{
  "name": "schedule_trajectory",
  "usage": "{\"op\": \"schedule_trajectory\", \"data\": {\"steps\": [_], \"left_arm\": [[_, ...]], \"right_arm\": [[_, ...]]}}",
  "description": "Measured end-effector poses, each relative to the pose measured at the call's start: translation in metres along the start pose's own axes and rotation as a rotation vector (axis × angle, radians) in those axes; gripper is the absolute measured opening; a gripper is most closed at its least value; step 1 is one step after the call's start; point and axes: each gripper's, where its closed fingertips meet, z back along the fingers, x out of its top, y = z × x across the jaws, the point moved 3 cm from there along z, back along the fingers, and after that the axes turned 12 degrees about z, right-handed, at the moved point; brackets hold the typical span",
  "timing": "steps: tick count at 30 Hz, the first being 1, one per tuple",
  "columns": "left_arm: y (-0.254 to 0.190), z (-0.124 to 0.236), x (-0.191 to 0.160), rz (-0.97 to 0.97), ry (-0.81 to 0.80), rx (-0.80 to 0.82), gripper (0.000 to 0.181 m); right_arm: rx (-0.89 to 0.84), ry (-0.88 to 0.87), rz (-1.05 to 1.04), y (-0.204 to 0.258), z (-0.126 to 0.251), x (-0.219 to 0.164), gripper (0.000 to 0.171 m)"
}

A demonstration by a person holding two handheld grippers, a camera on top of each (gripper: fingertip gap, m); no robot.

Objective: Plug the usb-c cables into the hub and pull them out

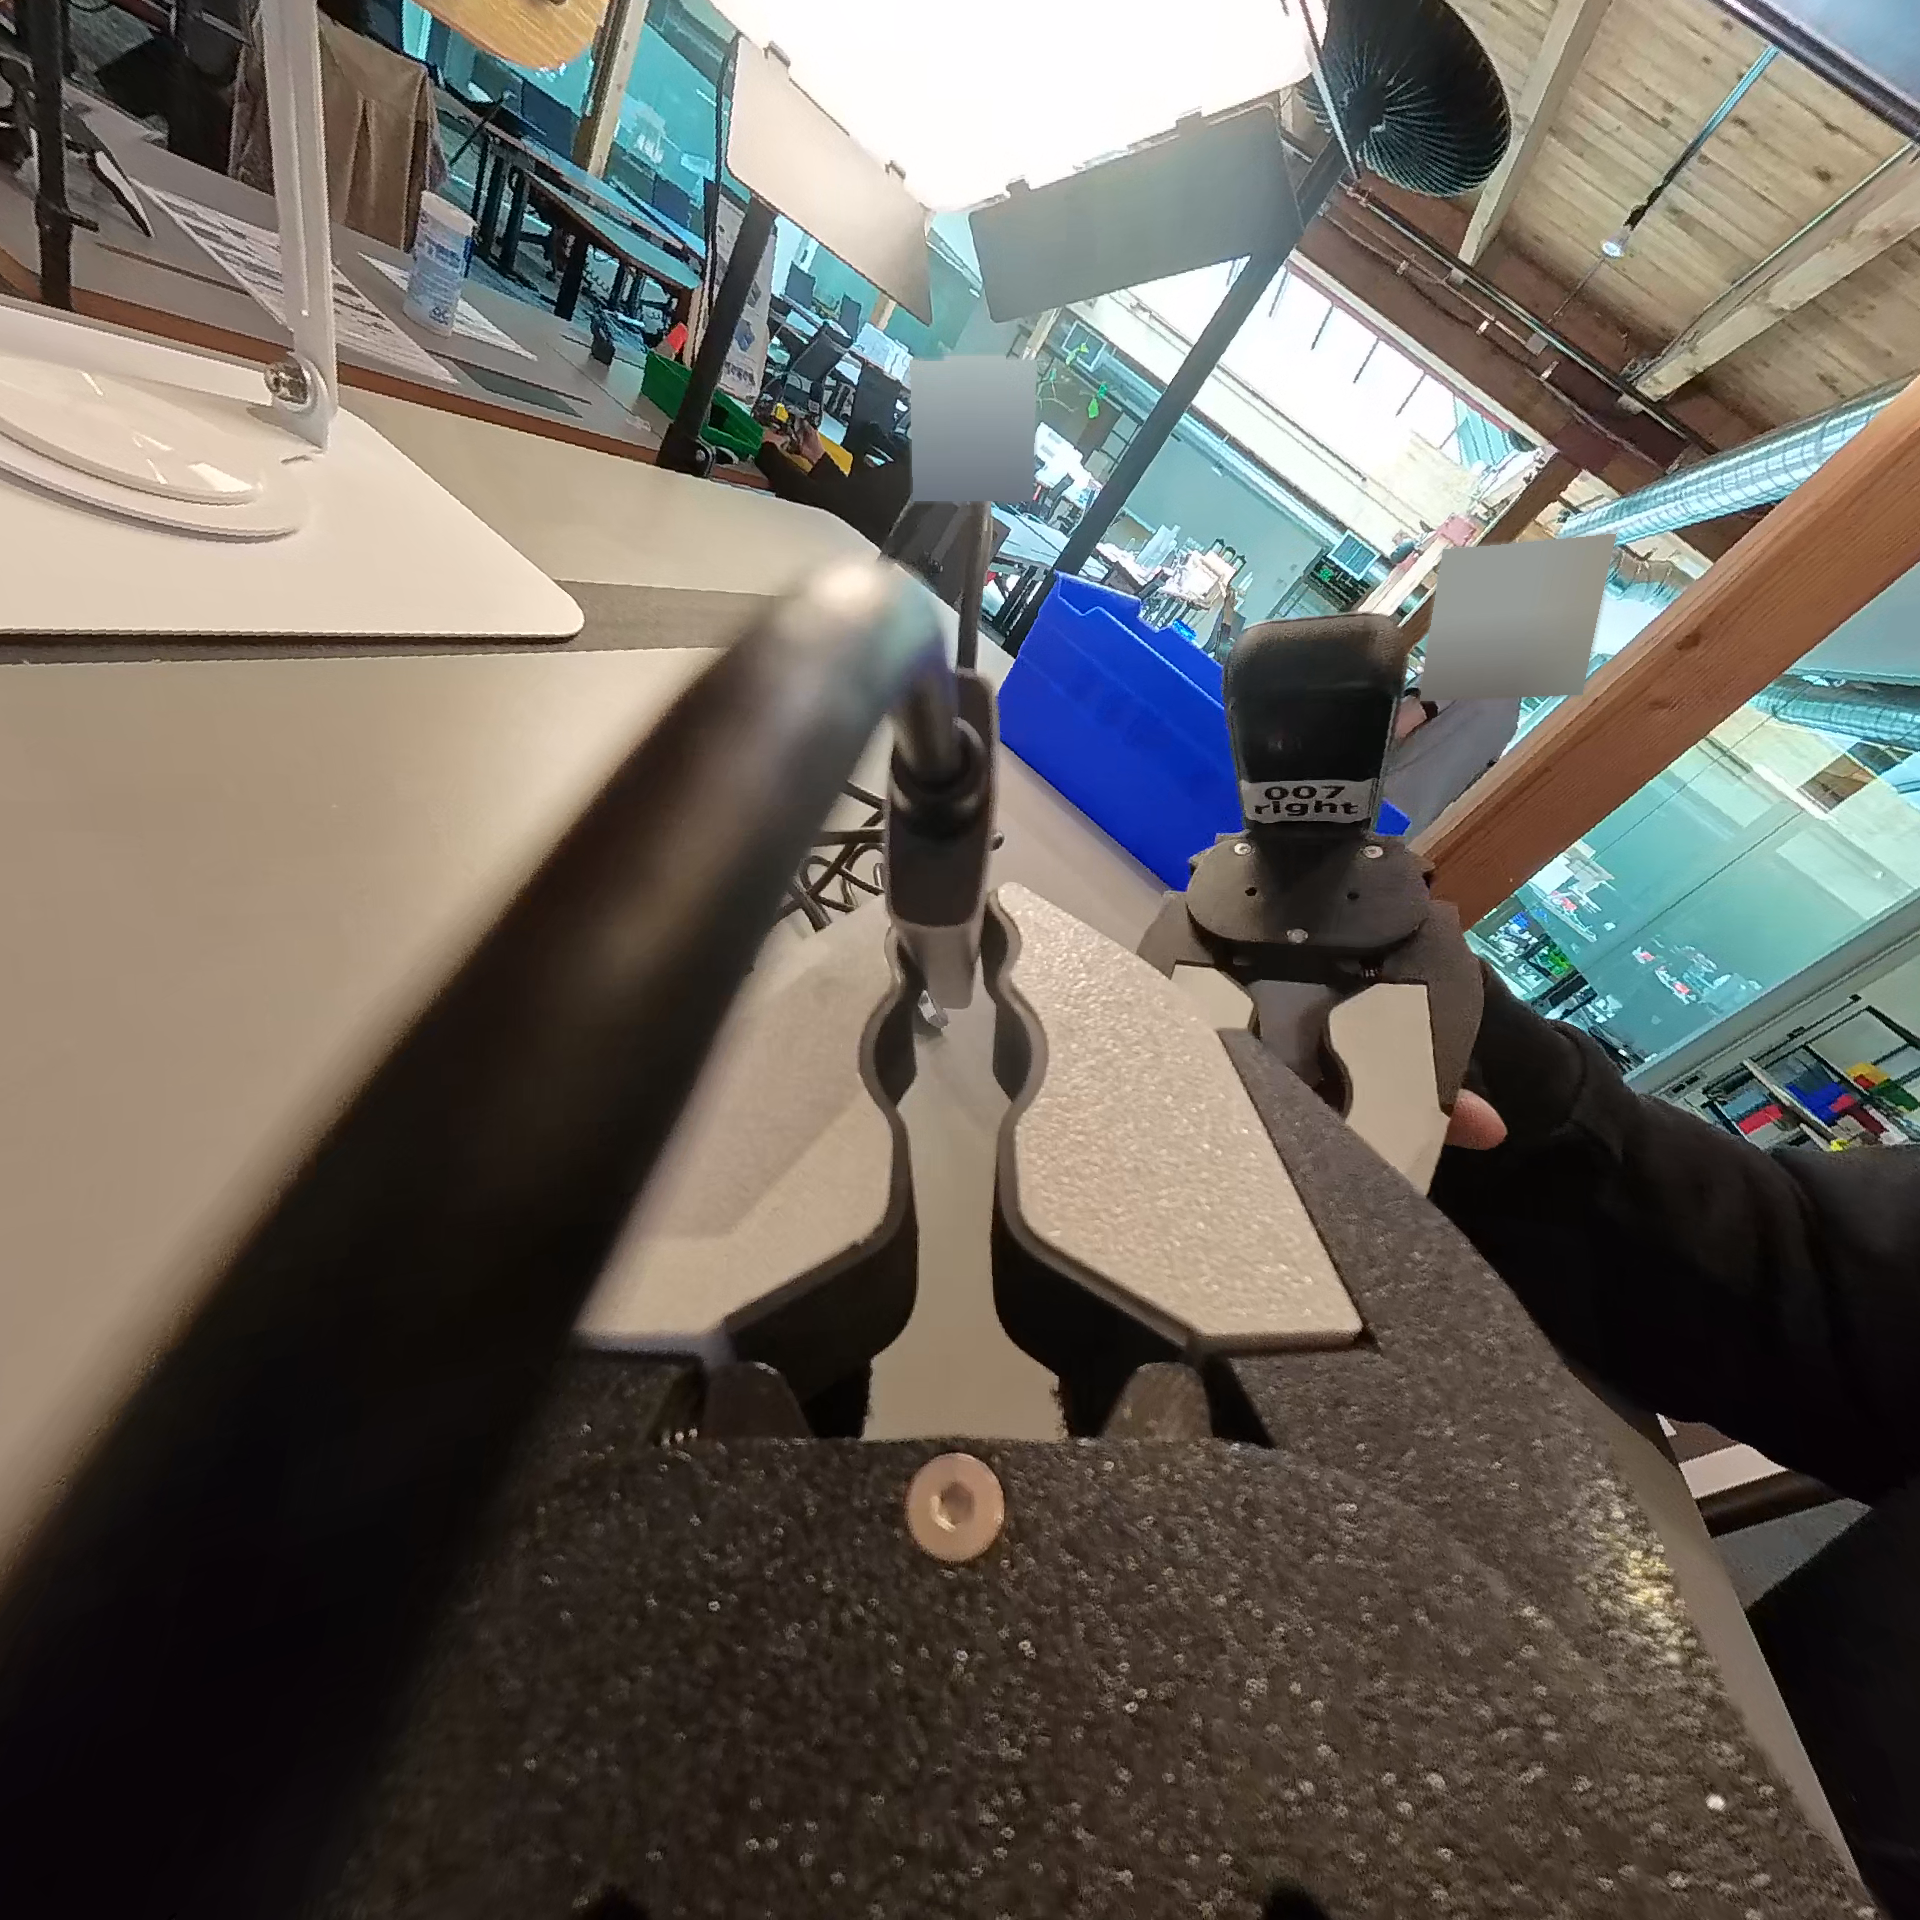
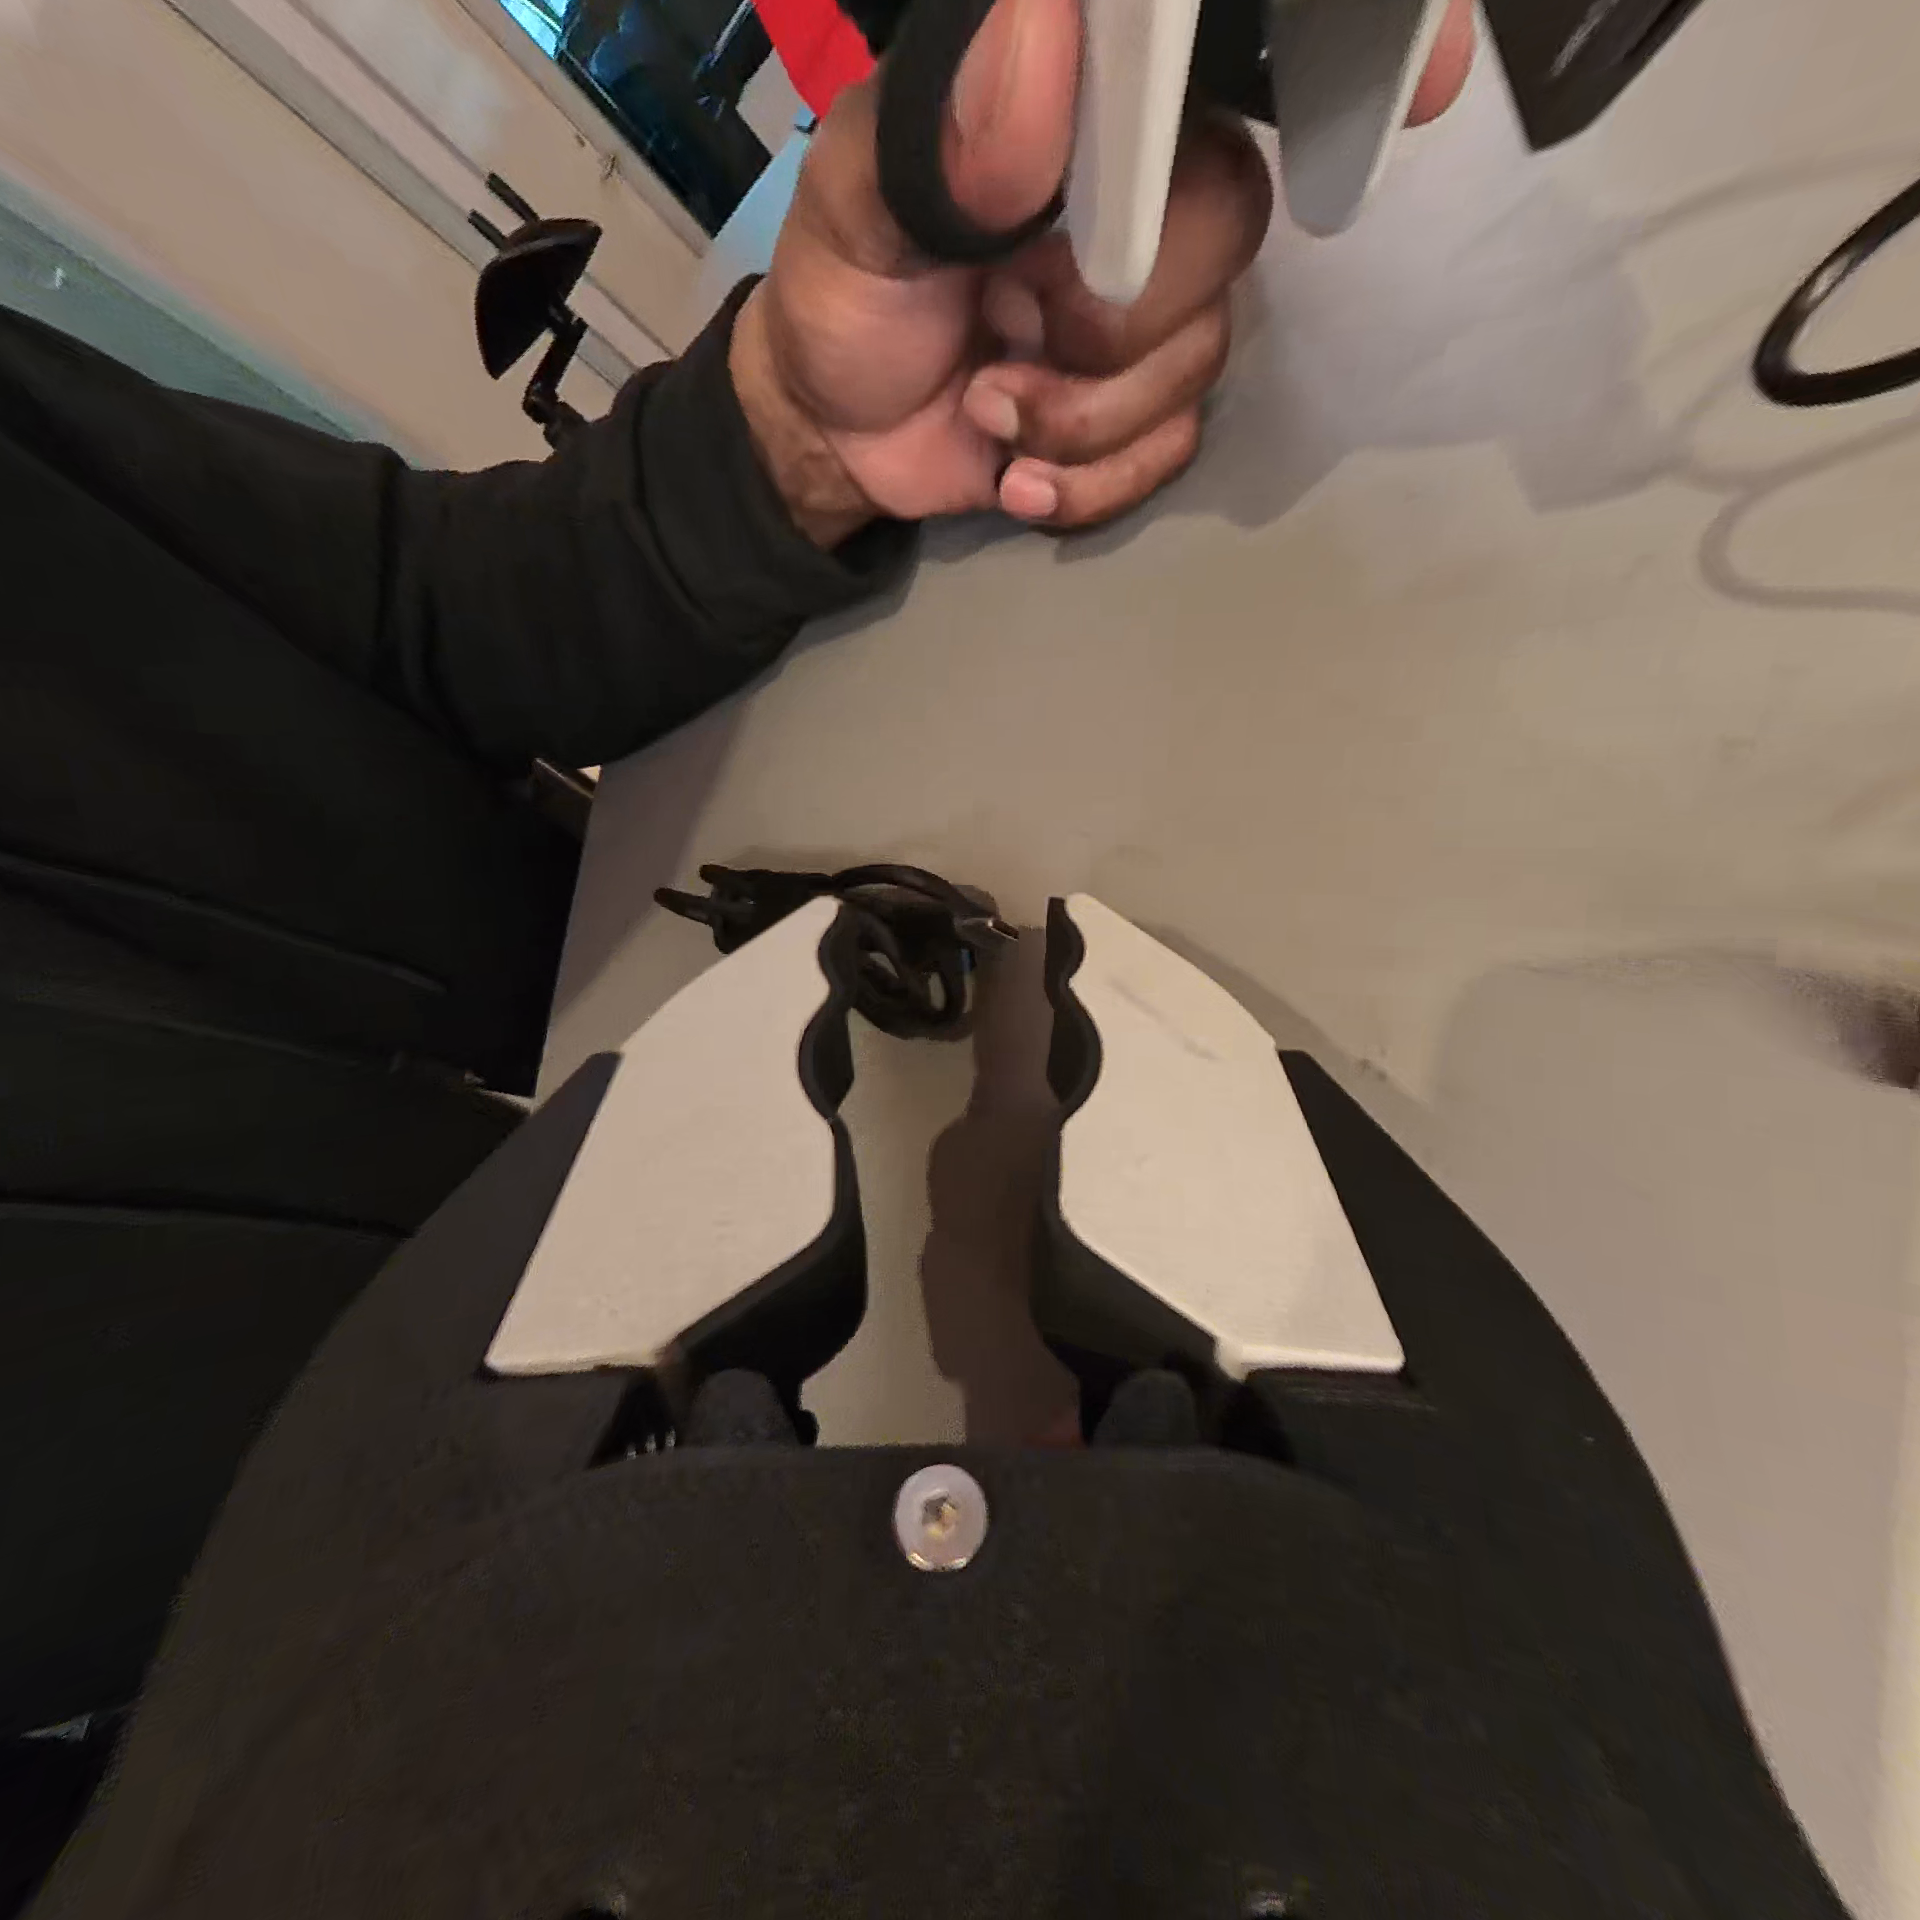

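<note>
The left gripper (image 1: 951, 997) pinches a plug (image 1: 935, 852) by its stiff dark body, metal tip toward the camera, its thin limp cable (image 1: 971, 582) trailing far. The right gripper (image 2: 997, 935) hangs parted over a light, floppy cable bundle (image 2: 894, 966) on the table (image 2: 1351, 727); grasp its rigid connector.
</note>
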Motion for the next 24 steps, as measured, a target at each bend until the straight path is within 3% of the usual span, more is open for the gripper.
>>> {"op": "schedule_trajectory", "data": {"steps": [4, 7, 13, 18, 24], "left_arm": [[0.000, 0.000, 0.000, -0.003, 0.003, -0.001, 0.009], [-0.001, 0.000, 0.000, -0.002, 0.004, -0.003, 0.009], [-0.001, 0.000, 0.000, -0.003, 0.004, -0.005, 0.009], [0.000, 0.001, 0.001, -0.005, -0.012, 0.007, 0.009], [0.006, 0.008, 0.009, -0.012, -0.088, 0.070, 0.008]], "right_arm": [[-0.001, 0.040, -0.004, 0.004, -0.008, -0.001, 0.034], [-0.006, 0.076, 0.012, 0.005, -0.014, -0.004, 0.020], [-0.040, 0.037, 0.054, -0.001, -0.012, 0.001, 0.018], [-0.337, -0.092, 0.014, -0.042, 0.022, 0.015, 0.018], [-0.855, -0.380, -0.115, -0.093, 0.116, 0.018, 0.010]]}}
